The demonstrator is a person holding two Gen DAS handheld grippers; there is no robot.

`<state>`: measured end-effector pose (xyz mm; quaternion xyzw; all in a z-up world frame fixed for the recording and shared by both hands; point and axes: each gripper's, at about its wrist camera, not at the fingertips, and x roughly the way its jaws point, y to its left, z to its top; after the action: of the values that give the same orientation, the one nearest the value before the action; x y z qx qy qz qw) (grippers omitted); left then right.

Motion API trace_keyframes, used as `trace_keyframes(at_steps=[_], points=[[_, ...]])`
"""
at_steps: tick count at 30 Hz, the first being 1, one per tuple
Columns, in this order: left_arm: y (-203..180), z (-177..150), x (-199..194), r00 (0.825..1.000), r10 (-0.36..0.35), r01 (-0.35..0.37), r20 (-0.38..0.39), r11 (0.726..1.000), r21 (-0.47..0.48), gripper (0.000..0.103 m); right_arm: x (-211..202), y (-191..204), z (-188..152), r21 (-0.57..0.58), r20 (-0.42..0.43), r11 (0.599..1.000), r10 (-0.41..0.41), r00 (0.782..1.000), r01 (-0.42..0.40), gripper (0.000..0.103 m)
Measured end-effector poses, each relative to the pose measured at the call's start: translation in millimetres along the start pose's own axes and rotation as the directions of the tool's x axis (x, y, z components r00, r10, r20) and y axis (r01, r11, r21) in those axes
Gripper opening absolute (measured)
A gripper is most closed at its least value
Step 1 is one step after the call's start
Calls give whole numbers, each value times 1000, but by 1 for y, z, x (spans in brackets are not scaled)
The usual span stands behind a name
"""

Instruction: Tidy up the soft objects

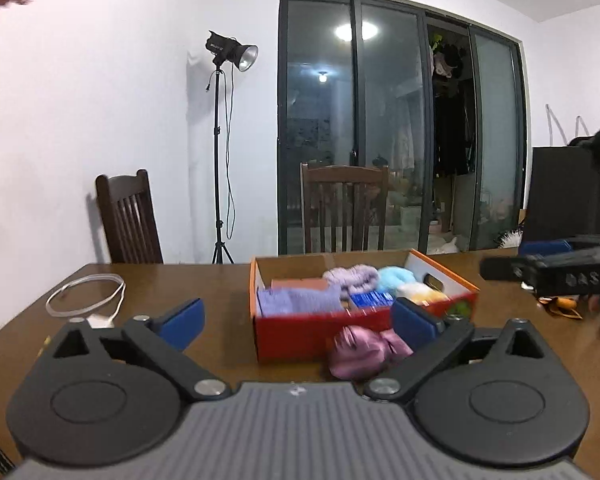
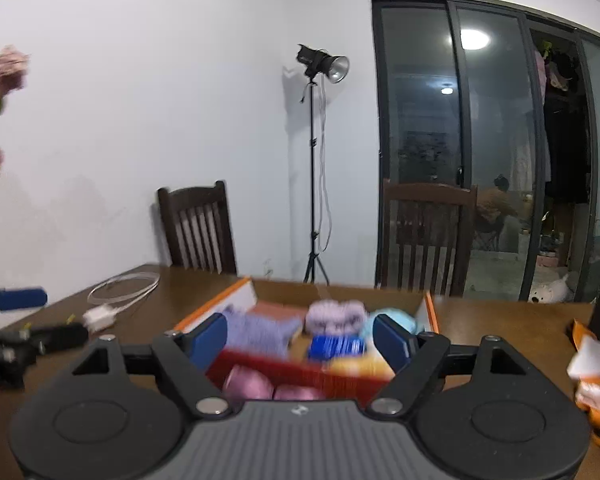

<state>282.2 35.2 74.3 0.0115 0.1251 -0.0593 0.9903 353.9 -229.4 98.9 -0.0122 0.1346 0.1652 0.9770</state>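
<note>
An orange-and-red cardboard box (image 1: 292, 336) stands on the brown table. It holds a lavender knitted cloth (image 1: 296, 300), a lilac fluffy piece (image 1: 352, 276), a light blue fluffy piece (image 1: 396, 278), a yellow one (image 1: 422, 294) and a blue packet (image 1: 370, 300). A pink satin bundle (image 1: 360, 350) lies on the table against the box's front wall. My left gripper (image 1: 300, 320) hangs open and empty just before the box. My right gripper (image 2: 302, 340) is open and empty too, with the box (image 2: 300, 372) and pink bundle (image 2: 256, 384) right beyond its blue pads.
A white cable with a plug (image 1: 86, 292) lies at the table's left. Two dark wooden chairs (image 1: 128, 220) (image 1: 344, 208) stand behind the table, with a light stand (image 1: 220, 152) between them. An orange-and-white object (image 2: 592, 380) sits at the right.
</note>
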Motion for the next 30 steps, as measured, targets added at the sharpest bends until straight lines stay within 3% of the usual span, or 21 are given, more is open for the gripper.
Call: trace_keyframes(at_steps=[5, 8, 11, 20, 26, 30], points=[[-11, -37, -30, 997, 27, -29, -79, 999, -21, 103, -51, -3, -58, 28, -29, 1000, -5, 1000, 6, 86], [-13, -55, -48, 994, 9, -13, -107, 999, -32, 103, -73, -6, -96, 83, -69, 996, -13, 998, 18, 86], [-16, -67, -60, 991, 8, -12, -136, 999, -31, 103, -95, 3, -118, 67, -103, 997, -23, 994, 30, 86], [-34, -60, -73, 992, 7, -5, -126, 1000, 17, 103, -132, 21, -118, 37, -67, 998, -41, 997, 43, 86], [-31, -66, -54, 986, 21, -23, -163, 1000, -12, 103, -117, 15, -124, 69, -117, 995, -60, 991, 68, 86], [-27, -52, -18, 985, 56, -64, -163, 997, -48, 103, -92, 4, -114, 128, -125, 991, -29, 992, 45, 85]])
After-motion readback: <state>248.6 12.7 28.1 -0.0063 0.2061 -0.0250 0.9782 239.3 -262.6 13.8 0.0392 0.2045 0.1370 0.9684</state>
